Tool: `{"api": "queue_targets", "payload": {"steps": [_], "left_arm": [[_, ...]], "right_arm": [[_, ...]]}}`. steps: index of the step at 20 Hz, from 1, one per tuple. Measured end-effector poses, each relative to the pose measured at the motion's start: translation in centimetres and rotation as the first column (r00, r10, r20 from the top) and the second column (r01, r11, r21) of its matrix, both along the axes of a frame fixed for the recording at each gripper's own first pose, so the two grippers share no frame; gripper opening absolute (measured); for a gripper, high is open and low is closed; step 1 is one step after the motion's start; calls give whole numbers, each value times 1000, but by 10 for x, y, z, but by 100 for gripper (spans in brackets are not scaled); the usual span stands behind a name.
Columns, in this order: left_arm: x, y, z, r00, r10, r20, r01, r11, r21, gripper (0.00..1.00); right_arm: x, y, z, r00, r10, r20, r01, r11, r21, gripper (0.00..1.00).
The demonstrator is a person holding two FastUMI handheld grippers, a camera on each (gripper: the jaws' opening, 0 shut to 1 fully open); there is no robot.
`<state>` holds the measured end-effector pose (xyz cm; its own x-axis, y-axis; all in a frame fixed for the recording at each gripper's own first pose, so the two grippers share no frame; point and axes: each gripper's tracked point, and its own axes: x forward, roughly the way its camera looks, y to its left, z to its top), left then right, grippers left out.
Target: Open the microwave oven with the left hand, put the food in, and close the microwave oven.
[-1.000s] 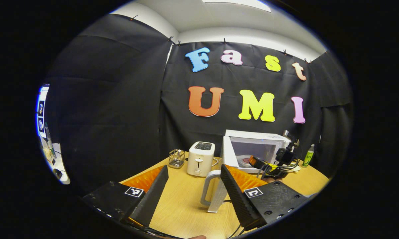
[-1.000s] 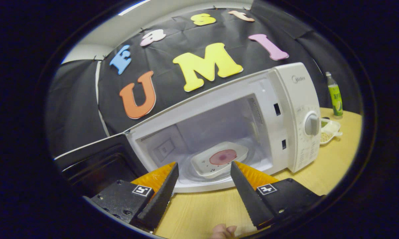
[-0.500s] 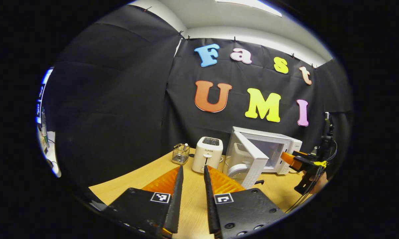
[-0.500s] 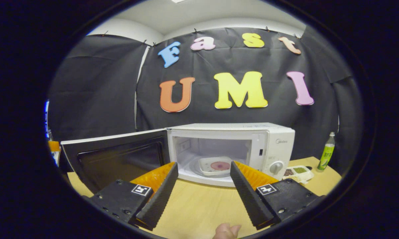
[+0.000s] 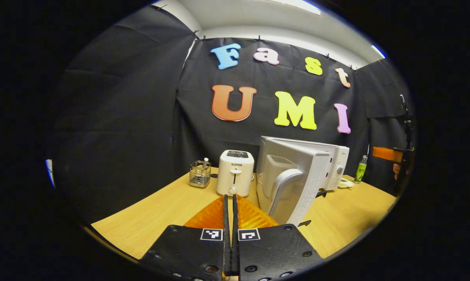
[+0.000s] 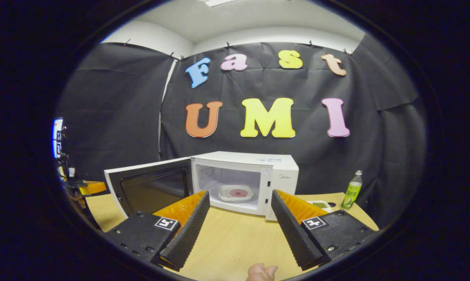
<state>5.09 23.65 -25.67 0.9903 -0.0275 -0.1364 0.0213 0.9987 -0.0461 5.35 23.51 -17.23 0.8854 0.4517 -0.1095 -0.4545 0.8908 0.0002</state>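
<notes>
Two fingers pressed together on the left gripper sit near and left of the half-open microwave door; the right gripper is spread, food plate inside.

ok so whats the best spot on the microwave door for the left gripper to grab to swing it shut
Probably the curved handle on the outer face of the microwave door, near its free edge, farthest from the hinge. It runs upright and bows out from the panel, leaving a gap behind. The left gripper, now shut, would need to open, then come in from the front with one finger behind the bar.
</notes>
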Motion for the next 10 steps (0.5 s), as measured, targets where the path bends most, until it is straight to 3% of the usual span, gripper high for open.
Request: {"api": "queue_targets", "payload": {"steps": [2,3,4,5,6,7,8,9,10], "left_arm": [[7,-12,-9,999,-41,-8,41,999,2,0],[8,-19,-13,998,-61,-15,61,998,0,0],[9,-25,-12,997,-71,-10,71,997,3,0],[11,-31,-12,997,-83,-10,83,997,6,0],[11,-36,-13,996,-90,-10,90,996,5,0],[11,-38,-12,997,-78,-8,78,997,17,0],[15,-39,-16,997,-77,-14,77,997,21,0],[15,-43,-19,996,-86,-18,86,996,15,0],[16,-52,-21,995,-101,-25,101,995,6,0]], "right_arm": [[-3,-19,4,1000,-17,-13,17,1000,-3,92],[-2,-28,8,999,-32,-6,32,999,-8,100],[-3,-35,9,999,-45,-2,45,999,-7,100],[-4,-40,14,999,-42,4,42,999,3,92],[-7,-42,16,999,-33,4,33,999,12,100],[-9,-45,18,1000,-23,-3,24,999,22,100],[-11,-48,18,1000,-17,-9,17,999,32,92],[-12,-51,22,1000,-11,-6,12,999,41,100],[-13,-55,22,1000,-10,-6,10,999,44,100]]}}
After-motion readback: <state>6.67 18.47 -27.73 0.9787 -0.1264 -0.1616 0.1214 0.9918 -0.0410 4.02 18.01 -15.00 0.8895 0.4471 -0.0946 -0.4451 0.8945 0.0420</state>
